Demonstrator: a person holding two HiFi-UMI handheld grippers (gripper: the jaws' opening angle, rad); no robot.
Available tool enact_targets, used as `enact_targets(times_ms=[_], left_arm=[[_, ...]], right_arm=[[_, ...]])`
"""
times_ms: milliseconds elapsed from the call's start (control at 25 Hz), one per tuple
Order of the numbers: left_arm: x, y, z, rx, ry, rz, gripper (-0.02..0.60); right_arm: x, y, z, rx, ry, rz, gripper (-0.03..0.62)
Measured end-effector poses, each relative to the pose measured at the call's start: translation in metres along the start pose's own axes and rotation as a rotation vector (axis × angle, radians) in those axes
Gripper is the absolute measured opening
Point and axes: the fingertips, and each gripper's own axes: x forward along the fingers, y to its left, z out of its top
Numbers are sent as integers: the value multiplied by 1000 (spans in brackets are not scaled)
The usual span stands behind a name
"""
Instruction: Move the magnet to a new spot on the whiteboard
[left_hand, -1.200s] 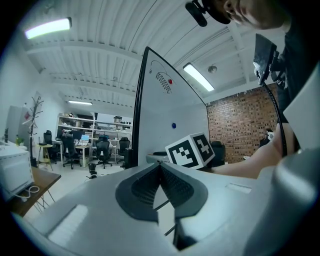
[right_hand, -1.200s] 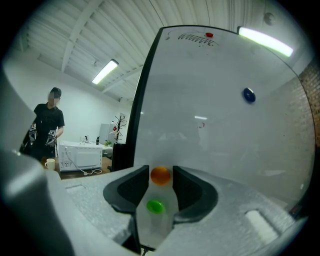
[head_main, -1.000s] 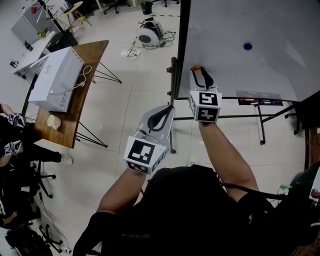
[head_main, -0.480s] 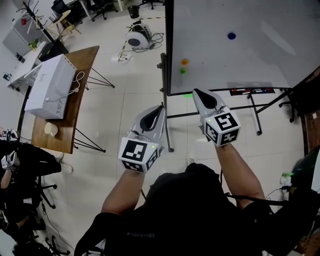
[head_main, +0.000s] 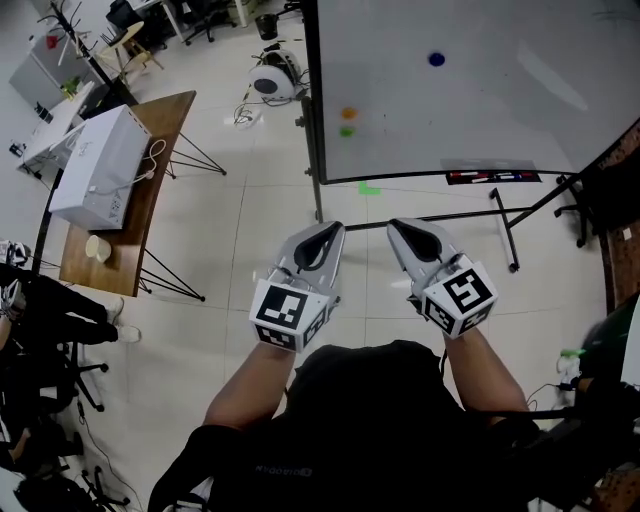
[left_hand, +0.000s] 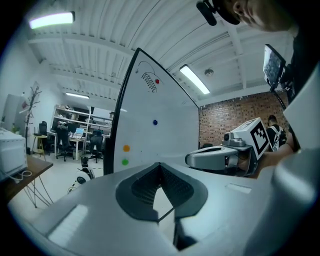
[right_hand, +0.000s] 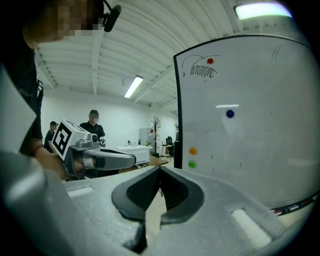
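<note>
The whiteboard (head_main: 500, 90) stands ahead and to the right. On it sit an orange magnet (head_main: 347, 113), a green magnet (head_main: 347, 131) just below it and a blue magnet (head_main: 436, 59) higher up; the gripper views also show a red magnet (right_hand: 210, 61) beside a scribble. My right gripper (head_main: 398, 226) is shut with nothing in it, held back from the board. My left gripper (head_main: 330, 228) is shut and empty beside it. Both point at the board's lower left corner. The orange magnet (right_hand: 193, 150) and green magnet (right_hand: 192, 164) lie well beyond the jaws.
A wooden table (head_main: 170, 110) at the left carries a white box (head_main: 100, 165) and a cup (head_main: 97, 248). A round white device (head_main: 268, 79) with cables lies on the floor. The board's stand legs (head_main: 505, 230) and marker tray (head_main: 490, 177) are ahead. Seated people are at far left.
My right gripper was up at the board with the orange magnet at its tip; it has drawn back to the left gripper's side. The orange magnet stays on the board above the green one.
</note>
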Motion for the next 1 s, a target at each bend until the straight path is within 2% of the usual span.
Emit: enact_targets(times_ms=[240, 480, 680, 880, 1000], left_arm=[[24, -50, 5, 1, -35, 70, 15], [64, -146, -11, -37, -41, 90, 15], [88, -224, -27, -42, -36, 120, 15], [81, -270, -36, -40, 24, 174, 15], [70, -285, -33, -29, 37, 197, 15]], right_arm=[[-52, -32, -9, -17, 2, 51, 3], [-143, -66, -19, -34, -27, 129, 3], [-221, -95, -47, 5, -19, 167, 3], [-260, -104, -61, 73, -2, 227, 3], [-279, -98, -55, 74, -32, 248, 3]])
